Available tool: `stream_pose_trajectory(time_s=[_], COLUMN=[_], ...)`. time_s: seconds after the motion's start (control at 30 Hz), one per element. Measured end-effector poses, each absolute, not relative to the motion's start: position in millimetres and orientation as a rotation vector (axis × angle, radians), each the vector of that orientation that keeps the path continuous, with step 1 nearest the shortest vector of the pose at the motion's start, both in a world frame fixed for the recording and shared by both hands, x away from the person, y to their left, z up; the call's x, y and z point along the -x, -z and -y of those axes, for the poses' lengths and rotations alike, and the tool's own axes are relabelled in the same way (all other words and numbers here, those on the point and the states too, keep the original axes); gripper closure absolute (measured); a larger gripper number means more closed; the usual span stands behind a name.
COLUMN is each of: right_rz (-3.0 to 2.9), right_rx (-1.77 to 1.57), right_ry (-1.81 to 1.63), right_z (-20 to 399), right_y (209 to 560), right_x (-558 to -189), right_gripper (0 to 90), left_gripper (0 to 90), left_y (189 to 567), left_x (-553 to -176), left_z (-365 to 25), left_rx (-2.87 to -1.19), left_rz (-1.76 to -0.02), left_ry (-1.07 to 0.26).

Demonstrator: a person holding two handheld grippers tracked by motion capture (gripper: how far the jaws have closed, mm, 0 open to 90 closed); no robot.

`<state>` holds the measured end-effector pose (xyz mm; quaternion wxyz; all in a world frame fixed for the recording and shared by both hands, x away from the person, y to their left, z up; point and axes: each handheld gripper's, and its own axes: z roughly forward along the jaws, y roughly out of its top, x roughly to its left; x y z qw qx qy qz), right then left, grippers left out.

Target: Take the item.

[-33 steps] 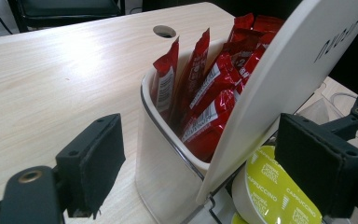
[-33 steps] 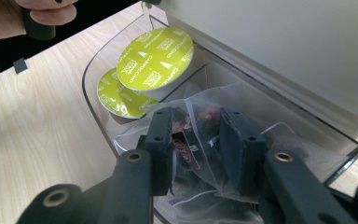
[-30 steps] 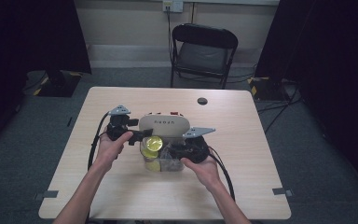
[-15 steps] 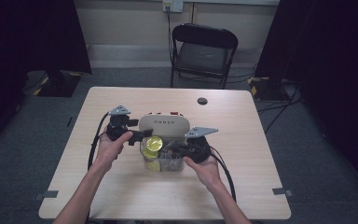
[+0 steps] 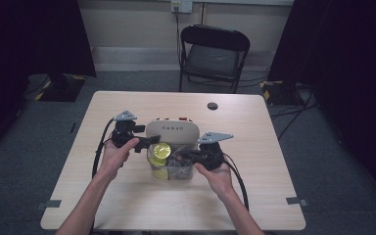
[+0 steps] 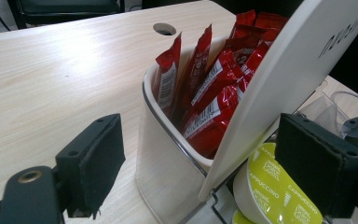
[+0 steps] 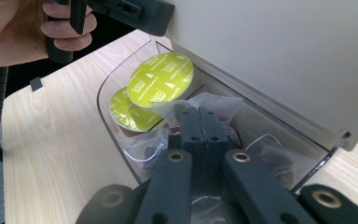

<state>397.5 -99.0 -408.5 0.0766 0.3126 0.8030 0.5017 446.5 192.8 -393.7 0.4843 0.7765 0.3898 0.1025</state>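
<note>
- At the near edge of the counter (image 5: 127, 205), our two hands work on a clear storage box (image 7: 103, 95).
- Our right gripper (image 7: 199, 112) is dipped into the front compartment. Its jaws have just been closing and now meet, seemingly nipping a fold of the clear packet (image 7: 214, 99).
- We judge this to be the pick-up step. Next comes a straight lift, clear of the neighbouring packets and the box wall.
- Just beside lie two yellow-green coffee pods (image 7: 161, 79).
- Our left gripper (image 5: 149, 142) is unclenched, and the raised lid (image 7: 270, 46) leans against one pad. That overhanging lid crowds the way out.
- Behind are red sachets (image 6: 214, 93), a cable hole (image 5: 212, 105) and an empty chair (image 5: 214, 54).
</note>
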Motion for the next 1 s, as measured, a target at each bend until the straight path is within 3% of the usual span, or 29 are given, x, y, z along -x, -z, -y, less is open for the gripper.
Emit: stream_pose_trajectory(time_s=[1.0], right_rz=[-2.353], right_rx=[-0.883], right_ry=[-1.597], right_z=[108], right_y=[389], right_x=[-388], right_gripper=[90.0], left_gripper=[15.6], left_y=[394], left_x=[-446], left_z=[-193], left_rx=[-1.906], left_rz=[-0.956], left_ry=[-0.256])
